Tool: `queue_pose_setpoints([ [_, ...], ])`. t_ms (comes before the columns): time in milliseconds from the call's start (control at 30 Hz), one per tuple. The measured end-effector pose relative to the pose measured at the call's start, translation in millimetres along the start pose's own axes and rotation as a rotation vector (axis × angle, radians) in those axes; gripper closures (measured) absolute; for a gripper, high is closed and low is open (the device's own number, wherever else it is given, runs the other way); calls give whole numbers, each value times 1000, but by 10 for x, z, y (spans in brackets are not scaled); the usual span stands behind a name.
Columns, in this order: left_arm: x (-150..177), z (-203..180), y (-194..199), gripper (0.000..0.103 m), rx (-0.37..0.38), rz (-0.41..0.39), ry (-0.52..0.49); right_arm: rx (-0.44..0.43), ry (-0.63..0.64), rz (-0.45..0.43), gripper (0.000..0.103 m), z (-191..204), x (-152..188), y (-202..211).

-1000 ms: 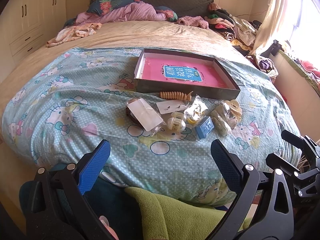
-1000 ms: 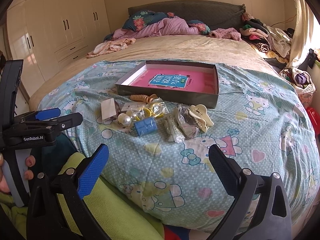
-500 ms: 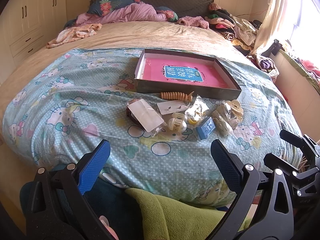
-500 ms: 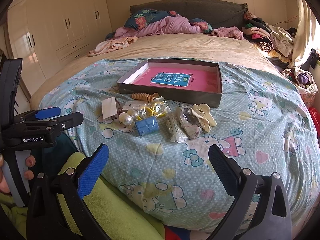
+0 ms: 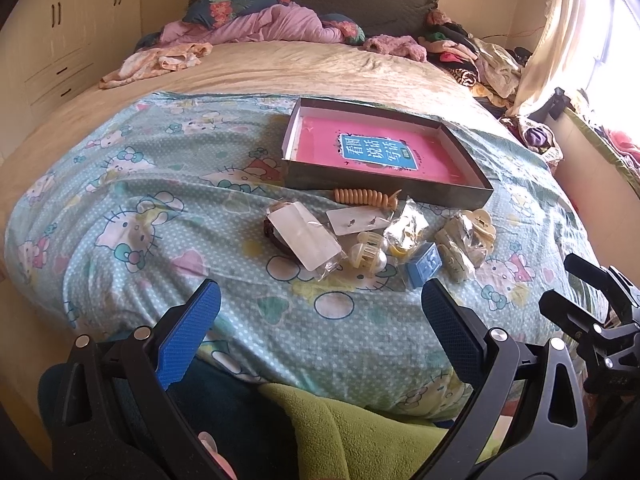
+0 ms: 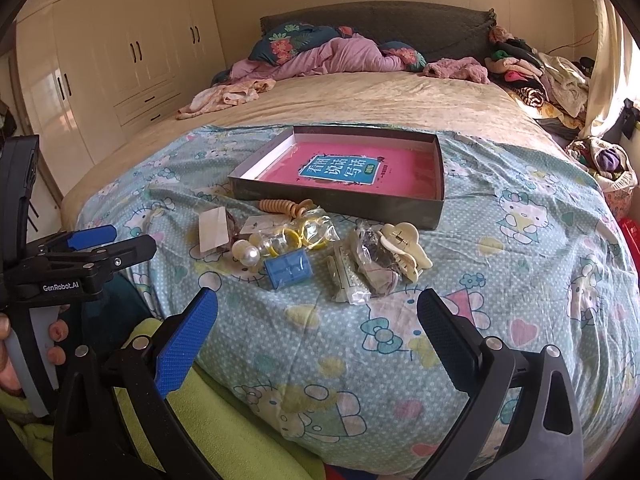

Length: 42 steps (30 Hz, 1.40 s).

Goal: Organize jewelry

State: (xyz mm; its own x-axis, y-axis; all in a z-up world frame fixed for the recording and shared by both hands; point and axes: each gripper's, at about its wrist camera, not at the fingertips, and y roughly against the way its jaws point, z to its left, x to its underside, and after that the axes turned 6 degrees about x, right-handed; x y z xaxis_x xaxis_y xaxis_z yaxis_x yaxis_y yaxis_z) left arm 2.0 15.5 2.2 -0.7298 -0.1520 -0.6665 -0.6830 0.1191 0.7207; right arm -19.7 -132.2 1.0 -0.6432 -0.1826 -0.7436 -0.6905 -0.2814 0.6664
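Observation:
A grey open box [image 5: 472, 196] [image 6: 336, 200] with a pink book inside lies on the Hello Kitty blanket. In front of it lies a cluster of jewelry: a beige spiral hair tie [image 5: 362, 197] [image 6: 280, 205], a small blue box [image 5: 423, 265] [image 6: 289, 269], a cream hair claw [image 5: 482, 222] [image 6: 402, 242], a pearl piece [image 6: 245, 253], yellow rings in a bag [image 6: 304, 234] and a bagged card [image 5: 304, 236]. My left gripper [image 5: 320, 316] is open and empty, short of the cluster. My right gripper [image 6: 318, 316] is open and empty, just before it.
The blanket [image 5: 120, 216] covers the near end of a bed. Pillows and clothes [image 5: 280, 20] are piled at the headboard and far right. A green fleece [image 5: 360, 432] lies at the near edge. White wardrobes [image 6: 120, 60] stand on the left.
Both grippers have moved slightly forward toward the jewelry cluster. Both stay open and empty.

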Motion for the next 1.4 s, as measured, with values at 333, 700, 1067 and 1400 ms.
queue_pose_setpoints([
  [333, -49, 277, -107, 9, -20, 20, 68, 22, -2, -30, 4, -160, -182, -88],
  [700, -124, 352, -484, 9, 56, 104, 107, 51, -31, -15, 4, -393, -296, -312],
  [1067, -218, 348, -898, 9, 104, 151, 118, 80, -73, 35, 4, -680, -283, -663],
  [1400, -257, 318, -1050, 39, 113, 161, 120, 83, -82, 64, 4, -779, -249, -868],
])
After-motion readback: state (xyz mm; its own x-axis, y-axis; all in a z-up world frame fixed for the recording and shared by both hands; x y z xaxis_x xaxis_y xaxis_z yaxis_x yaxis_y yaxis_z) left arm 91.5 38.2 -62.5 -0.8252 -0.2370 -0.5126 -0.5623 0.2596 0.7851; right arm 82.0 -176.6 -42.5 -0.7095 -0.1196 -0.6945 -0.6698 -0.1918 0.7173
